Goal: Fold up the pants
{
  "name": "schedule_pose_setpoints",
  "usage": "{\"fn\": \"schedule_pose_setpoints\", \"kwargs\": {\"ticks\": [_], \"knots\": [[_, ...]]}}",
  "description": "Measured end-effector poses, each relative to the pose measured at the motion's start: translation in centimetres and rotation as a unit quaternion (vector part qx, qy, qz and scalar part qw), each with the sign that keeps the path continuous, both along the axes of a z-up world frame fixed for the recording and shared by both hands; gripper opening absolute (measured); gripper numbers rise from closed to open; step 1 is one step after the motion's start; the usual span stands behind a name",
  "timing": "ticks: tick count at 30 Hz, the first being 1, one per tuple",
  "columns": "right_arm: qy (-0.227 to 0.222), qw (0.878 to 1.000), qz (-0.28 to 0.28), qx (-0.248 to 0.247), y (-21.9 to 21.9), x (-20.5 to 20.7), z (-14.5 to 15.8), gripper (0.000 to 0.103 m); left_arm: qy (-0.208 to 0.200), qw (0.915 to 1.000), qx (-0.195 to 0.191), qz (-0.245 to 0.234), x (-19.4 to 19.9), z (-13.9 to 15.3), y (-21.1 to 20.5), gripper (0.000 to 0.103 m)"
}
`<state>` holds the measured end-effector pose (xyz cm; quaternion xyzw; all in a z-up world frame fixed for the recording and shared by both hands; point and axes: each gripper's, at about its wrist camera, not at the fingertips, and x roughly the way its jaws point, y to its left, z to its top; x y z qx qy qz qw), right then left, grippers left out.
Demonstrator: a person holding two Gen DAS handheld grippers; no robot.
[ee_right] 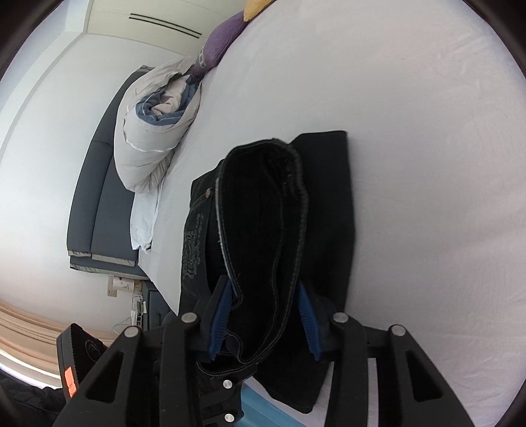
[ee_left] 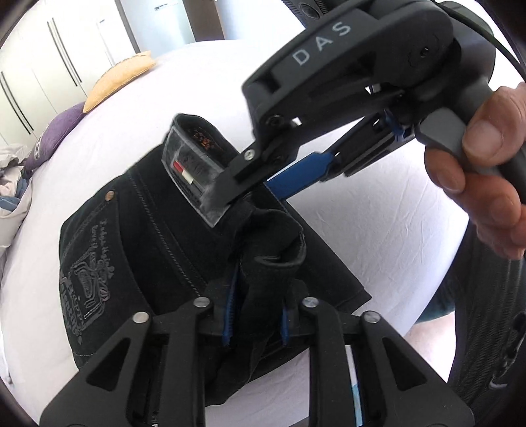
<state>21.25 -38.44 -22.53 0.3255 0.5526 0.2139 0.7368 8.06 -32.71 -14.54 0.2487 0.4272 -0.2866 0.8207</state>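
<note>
Both claws grip black jeans (ee_left: 138,249) on the bed (ee_left: 345,249).
Left claw (ee_left: 254,323) and right claw (ee_right: 263,318) each clench a thick, soft, heavy fold; hemmed edges look safest to hold.

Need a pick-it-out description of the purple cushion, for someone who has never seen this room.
Start at the big white bed sheet and follow it to its far edge. The soft purple cushion lies there, between the mustard-yellow cushion and the rolled grey-and-blue duvet; it is the only purple thing.
</note>
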Motion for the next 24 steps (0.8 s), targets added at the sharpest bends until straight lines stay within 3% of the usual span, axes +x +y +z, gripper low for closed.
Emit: {"fn": "schedule_pose_setpoints", "kwargs": {"ticks": [2,3,6,7,10,12,16,21,23,24], "knots": [[0.02,0.999,-0.024,-0.016,-1.6,-0.4,-0.9,0.044,0.004,1.0,0.003,-0.005,-0.5,-0.4,-0.6,0.036],[0.019,0.999,-0.029,-0.025,-2.1,-0.7,-0.9,0.045,0.007,0.9999,-0.009,-0.011,-0.7,-0.5,-0.7,0.047],[0.0,0.998,-0.04,-0.041,-2.9,-1.2,0.3,0.045,0.035,0.9969,-0.067,-0.022,-1.0,-0.3,-0.2,0.067],[-0.011,0.998,-0.041,-0.049,-3.0,-1.3,0.9,0.045,0.046,0.9958,-0.076,-0.024,-1.1,-0.3,0.1,0.069],[-0.044,0.997,-0.037,-0.053,-2.7,-1.0,3.0,0.045,0.068,0.9931,-0.09,-0.032,-1.3,0.2,1.1,0.07],[-0.07,0.996,-0.029,-0.045,-1.7,-0.3,4.6,0.045,0.091,0.9881,-0.119,-0.034,-1.2,1.3,2.6,0.07],[-0.095,0.995,0.008,-0.025,1.8,1.1,6.1,0.049,0.095,0.981,-0.169,0.001,0.0,2.9,7.9,0.07],[-0.063,0.996,0.021,-0.061,4.7,2.2,4.3,0.049,0.091,0.9691,-0.214,0.081,4.0,4.4,13.7,0.07],[-0.073,0.991,0.0,-0.114,4.6,1.5,4.7,0.049,0.087,0.964,-0.228,0.106,5.3,4.6,15.1,0.07],[-0.079,0.99,-0.014,-0.115,3.9,1.0,4.9,0.049,0.087,0.9608,-0.238,0.113,5.9,4.7,15.6,0.07]]}}
